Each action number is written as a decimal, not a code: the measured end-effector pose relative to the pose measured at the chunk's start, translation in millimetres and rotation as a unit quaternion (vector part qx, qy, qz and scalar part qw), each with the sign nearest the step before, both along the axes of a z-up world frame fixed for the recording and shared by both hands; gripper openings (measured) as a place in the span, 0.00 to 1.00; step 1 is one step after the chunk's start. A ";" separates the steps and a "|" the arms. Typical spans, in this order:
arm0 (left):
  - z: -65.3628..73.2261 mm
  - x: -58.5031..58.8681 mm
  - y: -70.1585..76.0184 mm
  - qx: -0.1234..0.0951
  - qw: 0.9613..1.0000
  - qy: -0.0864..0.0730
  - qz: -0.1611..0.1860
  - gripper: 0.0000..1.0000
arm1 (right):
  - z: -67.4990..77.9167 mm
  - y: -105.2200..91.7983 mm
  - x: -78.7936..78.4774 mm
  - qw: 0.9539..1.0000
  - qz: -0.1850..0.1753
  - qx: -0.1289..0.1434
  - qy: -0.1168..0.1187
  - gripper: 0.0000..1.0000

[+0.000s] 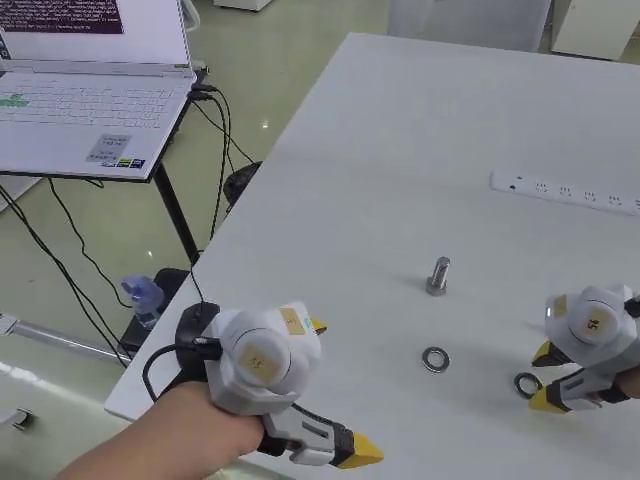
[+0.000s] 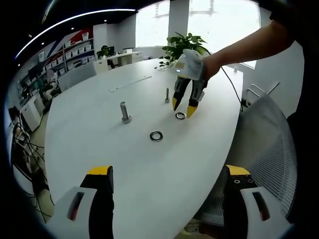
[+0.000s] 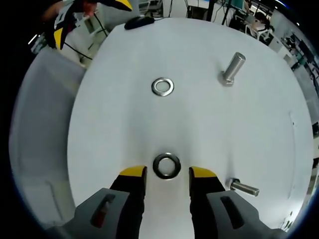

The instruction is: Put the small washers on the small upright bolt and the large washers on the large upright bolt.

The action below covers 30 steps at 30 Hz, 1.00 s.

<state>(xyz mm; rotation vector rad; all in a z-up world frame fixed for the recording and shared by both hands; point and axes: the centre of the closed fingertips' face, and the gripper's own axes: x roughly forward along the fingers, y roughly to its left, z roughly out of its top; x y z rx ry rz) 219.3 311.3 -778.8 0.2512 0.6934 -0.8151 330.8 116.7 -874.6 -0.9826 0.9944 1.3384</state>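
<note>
On the white table (image 1: pixel 400 150) stand a large upright bolt (image 1: pixel 438 275) (image 2: pixel 123 112) (image 3: pixel 232 68) and a small bolt (image 2: pixel 167 94) (image 3: pixel 243 187). One washer (image 1: pixel 435 358) (image 2: pixel 156 135) (image 3: pixel 163 86) lies flat in front of the large bolt. A second washer (image 1: pixel 527 384) (image 2: pixel 180 115) (image 3: pixel 166 166) lies between the yellow tips of my right gripper (image 1: pixel 543 377) (image 2: pixel 185 104) (image 3: pixel 167 173), which is open and not touching it. My left gripper (image 1: pixel 338 390) (image 2: pixel 167 174) is open and holds nothing, at the table's near left corner.
A white power strip (image 1: pixel 565 190) (image 2: pixel 130 83) lies at the far right of the table. An open laptop (image 1: pixel 90 100) sits on a stand to the left, with cables and a blue bottle (image 1: pixel 143 295) on the floor. A grey chair (image 2: pixel 264 149) stands beside the table.
</note>
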 end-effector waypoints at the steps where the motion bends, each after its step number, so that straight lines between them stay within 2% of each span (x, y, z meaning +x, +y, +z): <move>1: 0.4 0.1 -0.2 -0.001 1.000 0.000 0.000 0.91 | 0.1 -0.2 0.5 1.000 0.001 -0.003 -0.001 0.36; 7: 0.7 3.0 2.5 -0.002 1.000 -0.001 0.003 0.91 | 0.9 1.4 -5.7 1.000 0.008 -0.014 -0.004 0.35; 12: 1.3 3.2 3.6 -0.003 1.000 0.000 0.003 0.90 | 0.2 0.3 -1.9 1.000 0.002 -0.010 -0.006 0.34; 15: -0.7 1.6 3.1 -0.002 1.000 0.002 0.001 0.89 | 0.3 1.3 -2.8 1.000 0.010 -0.012 -0.006 0.34; 18: -1.4 0.3 1.9 -0.002 1.000 0.003 -0.001 0.89 | -0.7 1.6 -1.5 1.000 0.003 -0.017 -0.006 0.32; 22: 2.2 1.7 0.0 -0.014 1.000 0.002 0.005 0.88 | -2.2 1.7 -0.8 1.000 0.002 -0.020 -0.007 0.29; 30: 1.1 -2.4 2.8 -0.012 1.000 0.005 0.009 0.86 | -3.6 2.2 0.1 0.999 -0.010 -0.029 -0.007 0.24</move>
